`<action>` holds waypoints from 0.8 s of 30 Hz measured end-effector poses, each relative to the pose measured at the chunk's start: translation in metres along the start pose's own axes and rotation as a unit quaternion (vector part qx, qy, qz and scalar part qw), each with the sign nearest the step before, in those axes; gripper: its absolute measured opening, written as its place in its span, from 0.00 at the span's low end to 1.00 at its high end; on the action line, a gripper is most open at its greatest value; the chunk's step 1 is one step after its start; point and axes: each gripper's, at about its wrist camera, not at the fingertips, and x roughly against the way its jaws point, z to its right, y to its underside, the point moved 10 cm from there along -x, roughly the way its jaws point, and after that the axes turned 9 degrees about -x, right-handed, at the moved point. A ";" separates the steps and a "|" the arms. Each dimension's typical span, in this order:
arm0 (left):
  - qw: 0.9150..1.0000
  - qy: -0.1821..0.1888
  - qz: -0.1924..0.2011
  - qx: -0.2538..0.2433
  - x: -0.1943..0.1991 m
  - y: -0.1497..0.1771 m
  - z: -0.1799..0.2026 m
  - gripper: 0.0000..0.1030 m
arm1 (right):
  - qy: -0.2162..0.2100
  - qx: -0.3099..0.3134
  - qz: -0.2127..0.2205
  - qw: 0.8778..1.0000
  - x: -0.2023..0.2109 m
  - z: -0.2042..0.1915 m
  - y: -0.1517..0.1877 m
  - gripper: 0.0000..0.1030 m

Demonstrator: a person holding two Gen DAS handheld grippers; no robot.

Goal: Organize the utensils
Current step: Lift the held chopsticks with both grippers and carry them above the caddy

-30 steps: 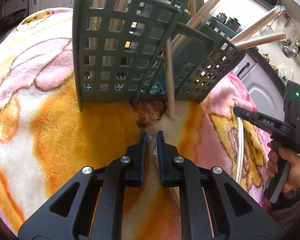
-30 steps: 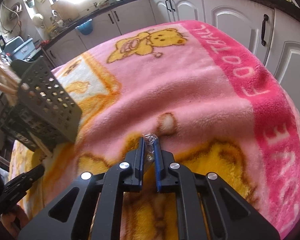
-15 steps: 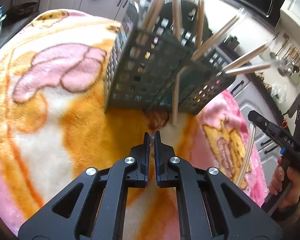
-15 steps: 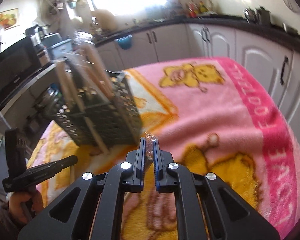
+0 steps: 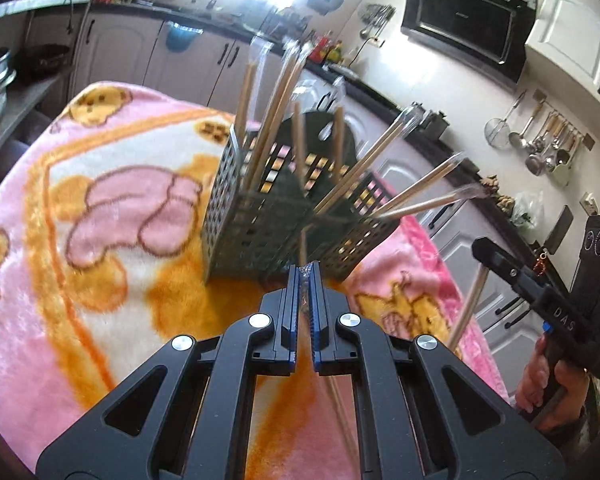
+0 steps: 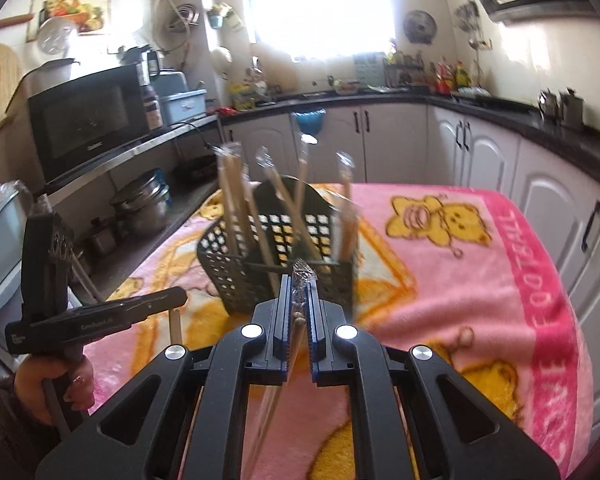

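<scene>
Nearest to us, the left gripper [image 5: 304, 276] is pinched narrow on the crinkled plastic end of a wrapped pair of chopsticks [image 5: 342, 416], and the sticks hang down under the jaws. We think they are held by this tip so that the free end can be lowered first into a compartment.

The right gripper [image 6: 299, 280] does the same with a second wrapped pair [image 6: 284, 384]: its jaws are closed on the wrapper top, and the wooden sticks pass down between the fingers. In the left wrist view this pair [image 5: 466, 308] hangs below the right gripper [image 5: 485, 249], beside the right edge of the blanket-covered table [image 5: 100, 288]. A hand [image 6: 56, 384] carries the left gripper [image 6: 176, 298] over the table's left edge in the right wrist view.

Both grippers are raised above the pink blanket and point down at a slope (high enough, we judge, for the hanging sticks to clear the rim).

Further on stands the dark lattice caddy [image 5: 260, 220], on the blanket near the middle of the table. Several wrapped chopsticks [image 5: 276, 108] already stand in its compartments and lean outward, because the cells are wide and hold only their lower ends. So we judge the task well advanced, with these two pairs still to go in.

Behind are the kitchen cabinets [image 6: 400, 140] and a microwave [image 6: 84, 120].
</scene>
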 end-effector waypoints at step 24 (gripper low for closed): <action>0.994 0.010 0.089 -0.064 0.043 -0.082 0.053 0.02 | -0.052 0.049 0.068 0.995 0.036 -0.055 -0.056 0.05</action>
